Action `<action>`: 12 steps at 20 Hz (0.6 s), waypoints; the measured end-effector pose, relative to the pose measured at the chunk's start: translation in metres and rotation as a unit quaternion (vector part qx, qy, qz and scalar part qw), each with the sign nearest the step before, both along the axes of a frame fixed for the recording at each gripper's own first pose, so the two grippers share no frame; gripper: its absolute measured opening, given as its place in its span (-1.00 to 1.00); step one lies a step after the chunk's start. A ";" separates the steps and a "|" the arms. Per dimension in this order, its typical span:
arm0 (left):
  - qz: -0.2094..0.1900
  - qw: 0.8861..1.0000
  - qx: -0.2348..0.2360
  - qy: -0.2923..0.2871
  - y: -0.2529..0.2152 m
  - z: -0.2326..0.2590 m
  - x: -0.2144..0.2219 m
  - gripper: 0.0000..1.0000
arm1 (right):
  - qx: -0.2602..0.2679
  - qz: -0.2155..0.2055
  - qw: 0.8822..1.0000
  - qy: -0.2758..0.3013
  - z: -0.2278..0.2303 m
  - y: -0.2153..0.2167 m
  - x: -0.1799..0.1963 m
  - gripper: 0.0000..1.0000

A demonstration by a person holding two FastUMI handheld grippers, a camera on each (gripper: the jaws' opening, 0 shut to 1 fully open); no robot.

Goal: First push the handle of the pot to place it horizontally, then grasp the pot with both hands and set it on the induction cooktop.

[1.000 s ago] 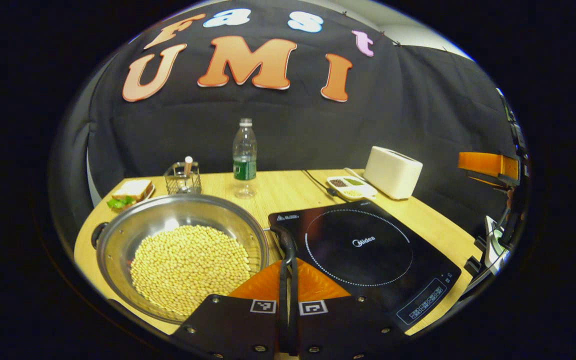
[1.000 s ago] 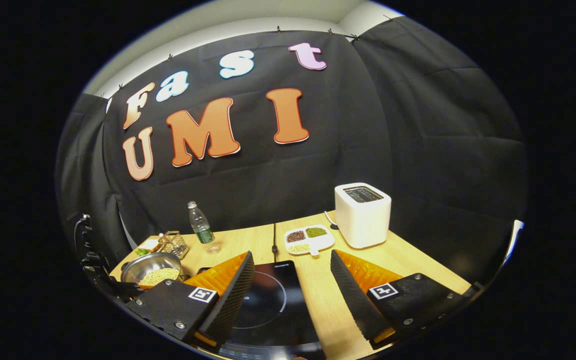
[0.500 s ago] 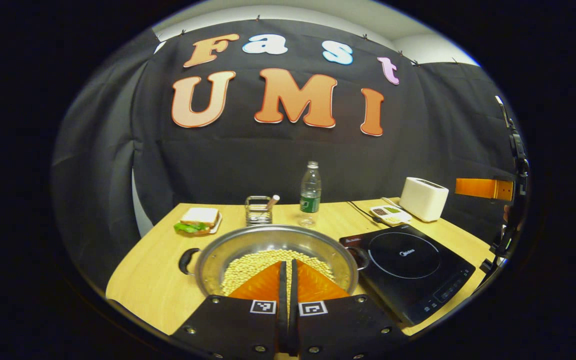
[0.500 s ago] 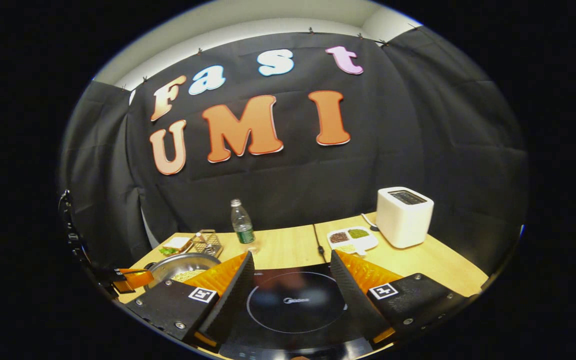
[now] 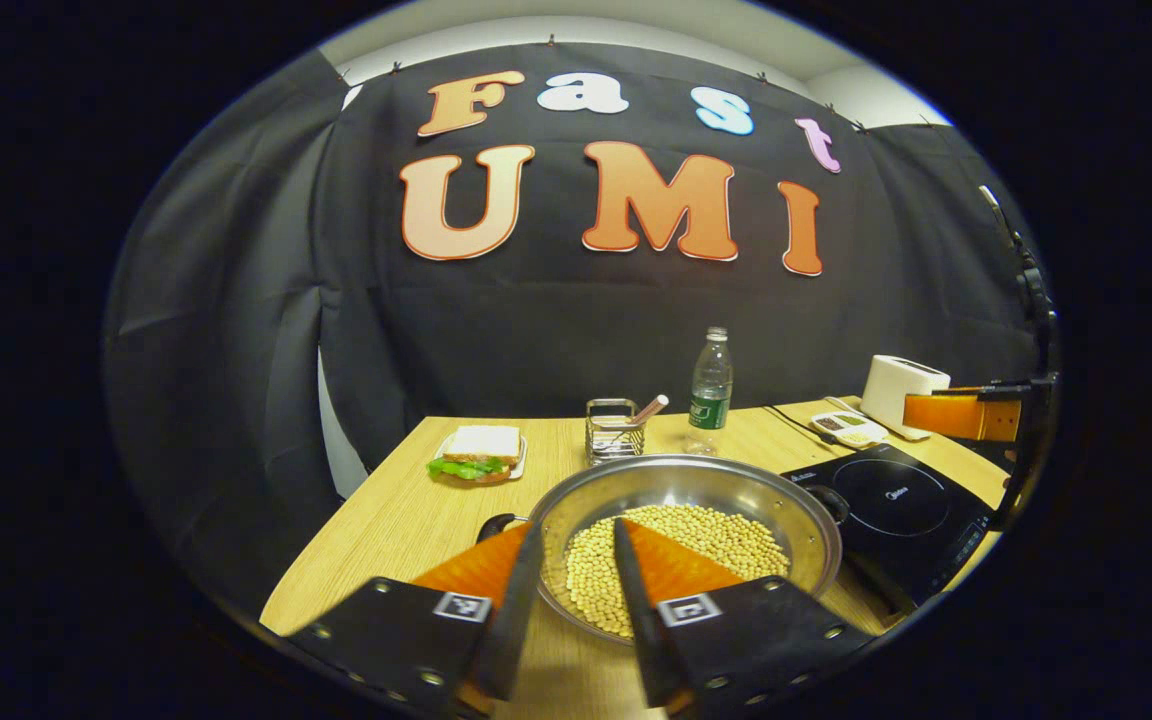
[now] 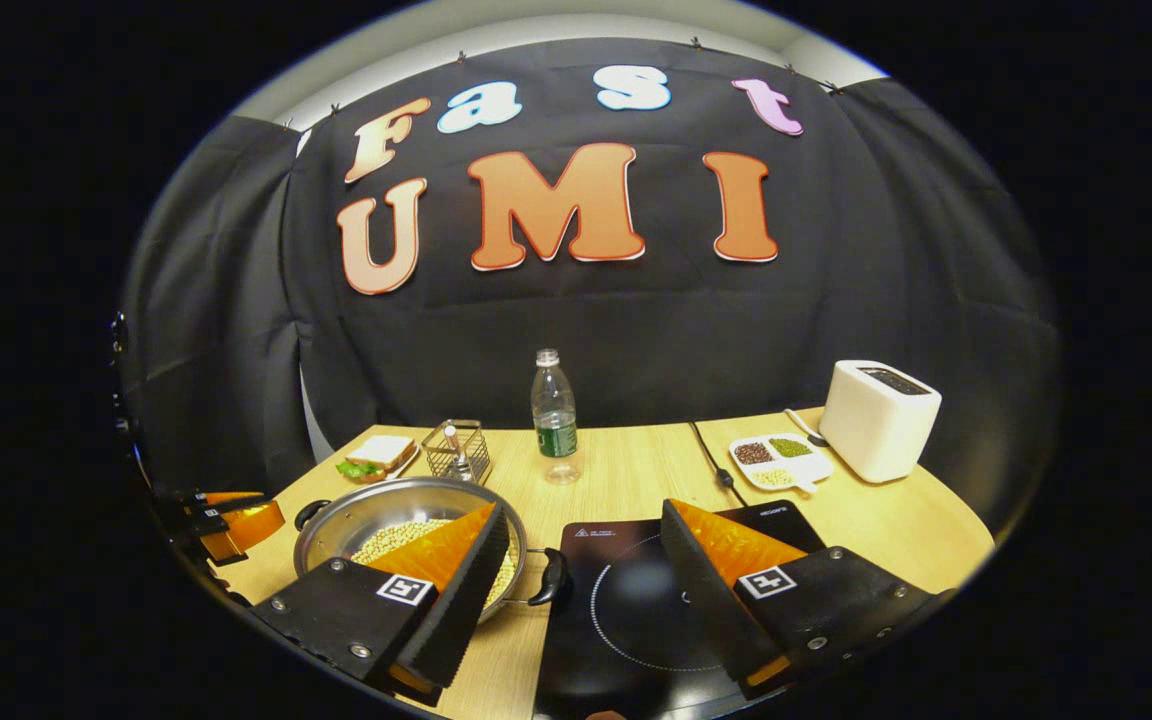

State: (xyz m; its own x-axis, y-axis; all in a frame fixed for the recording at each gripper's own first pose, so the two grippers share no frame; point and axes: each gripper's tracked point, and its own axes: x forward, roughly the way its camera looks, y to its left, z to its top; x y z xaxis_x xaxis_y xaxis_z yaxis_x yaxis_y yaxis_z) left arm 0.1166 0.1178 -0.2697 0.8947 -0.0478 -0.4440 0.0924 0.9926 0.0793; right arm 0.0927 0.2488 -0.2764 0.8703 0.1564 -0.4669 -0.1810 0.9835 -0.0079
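The pot (image 5: 686, 540) sits on the bench (image 5: 406, 520), just left of the cooktop (image 5: 896, 500), not on it. It is a wide steel pot holding pale beans (image 5: 676, 550), with a black handle on each side; in the right gripper view the pot (image 6: 376, 515) shows its near handle (image 6: 548, 578) pointing toward the cooktop (image 6: 626, 600) and almost touching its edge, and the far handle (image 6: 308, 513) on the opposite side.

The left tool (image 5: 576, 600) hangs over the near rim of the pot with its two fingers partly spread and nothing between them but air; the beans show through the gap. It touches nothing that can be seen. In the right gripper view the left tool (image 6: 231, 520) appears left of the pot, off the bench edge.

The right tool (image 6: 584, 590) is spread wide and holds nothing. Its left finger (image 6: 456, 590) lies in front of the pot's right side and its right finger (image 6: 711, 590) over the cooktop. In the left gripper view an orange part of the right tool (image 5: 961, 415) shows beyond the cooktop.

Behind the pot stand a wire holder (image 5: 614, 432) and a bottle (image 5: 711, 390), with a sandwich (image 5: 476, 455) to the pot's left. Behind the cooktop are a divided dish (image 6: 781, 460) and a toaster (image 6: 878, 418).
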 end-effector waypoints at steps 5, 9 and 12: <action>0.007 1.000 0.018 0.024 0.030 -0.032 0.024 0.55 | -0.027 -0.007 0.998 0.049 -0.047 0.011 0.011 0.91; 0.011 0.998 -0.002 0.054 0.040 -0.062 0.034 0.55 | -0.046 -0.013 0.996 0.079 -0.079 0.016 0.020 0.91; 0.005 0.999 0.001 0.042 0.043 -0.057 0.042 0.56 | -0.062 -0.015 0.994 0.092 -0.093 0.016 0.022 0.91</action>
